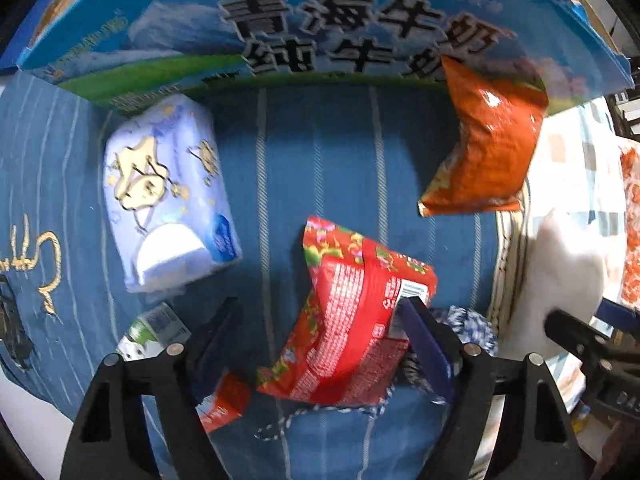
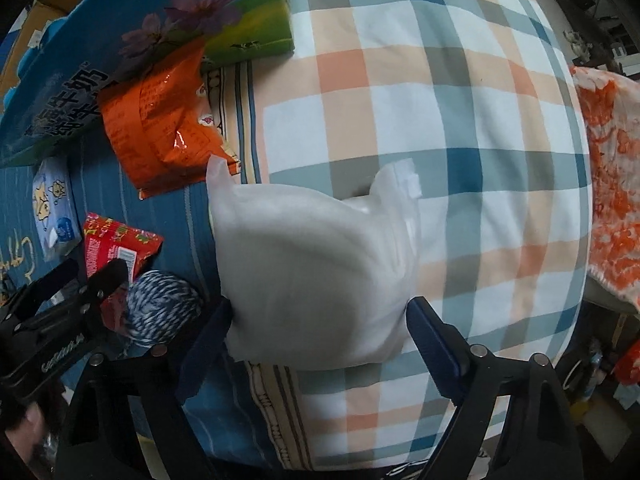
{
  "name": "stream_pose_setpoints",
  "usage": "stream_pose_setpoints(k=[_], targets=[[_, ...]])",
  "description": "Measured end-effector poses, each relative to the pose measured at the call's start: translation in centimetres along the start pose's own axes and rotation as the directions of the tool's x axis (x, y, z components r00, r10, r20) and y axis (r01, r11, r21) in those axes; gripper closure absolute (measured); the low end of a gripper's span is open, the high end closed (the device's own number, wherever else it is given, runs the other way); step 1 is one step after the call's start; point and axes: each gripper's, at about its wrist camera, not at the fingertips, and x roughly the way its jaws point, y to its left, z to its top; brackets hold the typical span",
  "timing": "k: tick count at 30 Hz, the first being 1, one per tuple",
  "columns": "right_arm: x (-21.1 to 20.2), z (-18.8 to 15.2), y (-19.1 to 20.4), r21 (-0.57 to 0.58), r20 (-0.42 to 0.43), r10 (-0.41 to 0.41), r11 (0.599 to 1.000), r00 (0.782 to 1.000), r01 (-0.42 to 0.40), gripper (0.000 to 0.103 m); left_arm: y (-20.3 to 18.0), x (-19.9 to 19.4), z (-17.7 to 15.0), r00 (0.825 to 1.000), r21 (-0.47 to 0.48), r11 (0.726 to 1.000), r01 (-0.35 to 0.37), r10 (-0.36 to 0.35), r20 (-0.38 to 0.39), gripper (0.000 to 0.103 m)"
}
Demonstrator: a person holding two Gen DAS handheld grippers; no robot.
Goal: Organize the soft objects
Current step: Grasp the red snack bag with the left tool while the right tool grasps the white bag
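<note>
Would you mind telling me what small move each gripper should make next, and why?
Probably close both a little further. The left gripper straddles the red printed snack packet, with only one blue pad touching its edge. The right gripper straddles the white soft plastic pouch, with its far pad apparently clear of it. Neither looks firmly gripped yet.

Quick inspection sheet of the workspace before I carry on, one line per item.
Surface: blue striped cloth beside a plaid sheet.
Job's things: red packet, white pillow, orange packet, tissue pack, yarn ball.
Clutter: milk carton box.
Grippers: left gripper straddles the red packet; right gripper straddles the pillow; pad contact unclear.
Cables: nothing seen.
Surroundings: orange patterned fabric.
</note>
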Motion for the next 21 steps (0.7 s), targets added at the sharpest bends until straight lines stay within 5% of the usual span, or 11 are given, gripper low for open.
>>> stream_pose_setpoints(k=[4, 8, 15, 18, 21], targets=[[-0.6, 0.5, -0.1, -0.001, -0.005, 0.006, 1.000, 1.000, -0.006, 0.011, 1.3, -1.1, 0.7, 0.999, -0.024, 0.999, -0.031, 0.032, 0.030, 0.021], [-0.9, 1.7, 0.7, -0.002, -0.013, 0.000, 1.000, 1.000, 0.000, 0.010, 3.1, -1.5, 1.5, 1.000, -0.040, 0.999, 0.016, -0.016, -0.003, 0.021], [-0.7, 2.4, 1.8, -0.009, -0.023, -0.017, 1.000, 1.000, 0.017, 0.006, 3.2, -1.7, 0.1, 1.000, 0.038, 0.999, 0.017, -0.016, -0.027, 0.020], [1.3, 2.6, 2.1, -0.011, -0.032, -0.037, 0.999, 0.999, 0.037, 0.004, 4.1, -1.2, -0.2, 0.999, 0.027, 0.999, 0.037, -0.037, -0.031, 0.024], [1.9, 2.8, 2.2, -0.018, -0.029, -0.061, 0.998, 0.998, 0.061, 0.004, 4.8, -1.4, -0.2, 0.998, 0.039, 0.998, 0.054, -0.053, -0.027, 0.038]])
